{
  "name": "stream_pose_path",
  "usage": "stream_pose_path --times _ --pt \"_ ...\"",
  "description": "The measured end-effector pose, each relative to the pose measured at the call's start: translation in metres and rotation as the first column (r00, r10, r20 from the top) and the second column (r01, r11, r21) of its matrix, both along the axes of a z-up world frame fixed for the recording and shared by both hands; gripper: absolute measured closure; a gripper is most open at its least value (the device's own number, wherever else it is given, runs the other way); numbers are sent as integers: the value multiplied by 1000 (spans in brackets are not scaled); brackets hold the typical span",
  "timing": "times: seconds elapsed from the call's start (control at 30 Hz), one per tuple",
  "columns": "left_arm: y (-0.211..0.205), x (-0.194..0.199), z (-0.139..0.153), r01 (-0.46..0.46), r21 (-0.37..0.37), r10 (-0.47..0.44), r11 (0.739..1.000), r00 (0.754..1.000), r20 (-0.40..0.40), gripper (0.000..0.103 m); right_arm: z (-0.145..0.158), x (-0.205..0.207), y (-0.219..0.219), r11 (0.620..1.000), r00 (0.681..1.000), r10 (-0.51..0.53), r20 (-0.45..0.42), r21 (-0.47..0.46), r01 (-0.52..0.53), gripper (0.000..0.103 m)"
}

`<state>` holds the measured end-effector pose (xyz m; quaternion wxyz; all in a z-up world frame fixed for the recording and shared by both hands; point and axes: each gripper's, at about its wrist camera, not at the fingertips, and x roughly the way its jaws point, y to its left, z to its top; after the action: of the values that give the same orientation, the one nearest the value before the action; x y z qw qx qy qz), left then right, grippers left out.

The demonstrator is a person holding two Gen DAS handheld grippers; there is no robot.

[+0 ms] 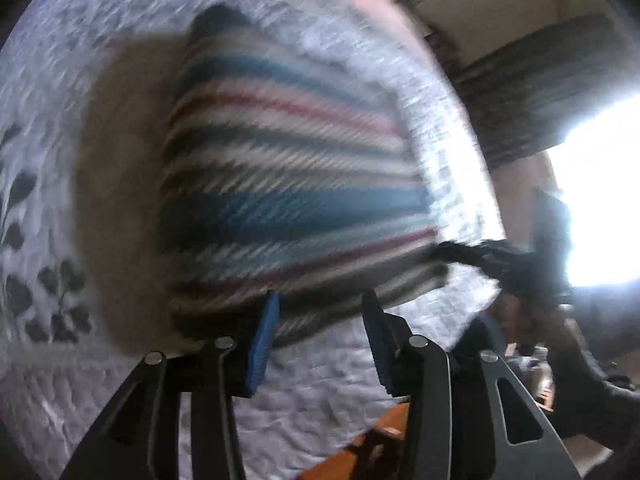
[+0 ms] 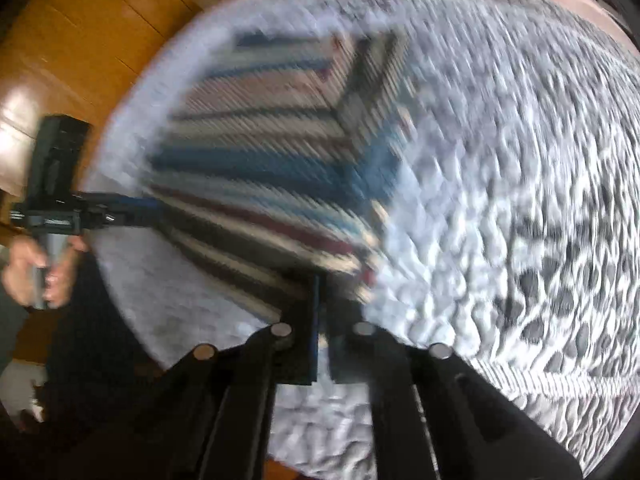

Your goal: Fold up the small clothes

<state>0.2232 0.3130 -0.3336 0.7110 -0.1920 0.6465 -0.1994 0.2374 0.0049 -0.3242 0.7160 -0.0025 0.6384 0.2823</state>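
Both grippers (views blurred) meet the striped garment (image 1: 288,184) on the quilt (image 1: 48,128).

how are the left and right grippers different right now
The left gripper has its blue-padded fingers spread apart, open at the edge of the striped garment; the right gripper has its fingers pressed together, seemingly on that garment's corner. The left looks at it from the side, the right from the corner. Both are black and work over the quilted cover.
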Motion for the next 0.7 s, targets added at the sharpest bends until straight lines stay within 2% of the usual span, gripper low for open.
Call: stream_pose_path --times 0.03,0.1,0.2,0.23,0.27,0.3,0.33,0.4,0.43,0.47,0.53,0.63,0.7 --pt "2 -3 -6 -28 -13 27 1000 1000 -5 59 -4 -3 2 1000 1000 -11 -4 -8 11 103" --pt "7 -10 1 -73 -31 74 997 997 7 57 4 -5 -3 999 999 -46 -7 16 46 103" --pt "13 -34 32 -119 -46 122 992 990 70 41 42 -23 -15 997 996 -70 49 44 68 97" --pt "16 -42 42 -137 -35 139 990 986 94 31 49 -28 -18 996 995 -77 58 47 75 97" --pt "17 -51 53 -156 -7 156 988 980 123 26 57 -36 -20 996 994 -85 69 45 82 97" --pt "18 -65 68 -180 66 167 981 971 169 21 65 -45 -23 996 993 -88 79 39 85 97" --pt "17 -77 81 -194 133 164 972 964 208 19 73 -54 -23 996 992 -91 91 27 89 92" --pt "7 -98 101 -197 233 135 952 957 256 11 88 -69 -16 993 986 -115 121 2 115 67" --pt "2 -113 115 -215 281 129 935 946 296 11 98 -81 -15 991 981 -133 143 -11 135 39" --pt "-4 -128 130 -245 322 131 914 932 339 11 99 -80 -1 989 976 -145 164 -16 150 21" --pt "-7 -143 151 -281 375 134 883 918 373 11 115 -99 7 983 960 -174 221 -22 183 12" --pt "-24 -170 185 -277 448 90 850 914 395 11 142 -129 13 968 939 -214 270 -74 242 11" --pt "-28 -181 204 -287 411 100 865 902 420 11 156 -141 14 952 915 -241 323 -105 288 7"
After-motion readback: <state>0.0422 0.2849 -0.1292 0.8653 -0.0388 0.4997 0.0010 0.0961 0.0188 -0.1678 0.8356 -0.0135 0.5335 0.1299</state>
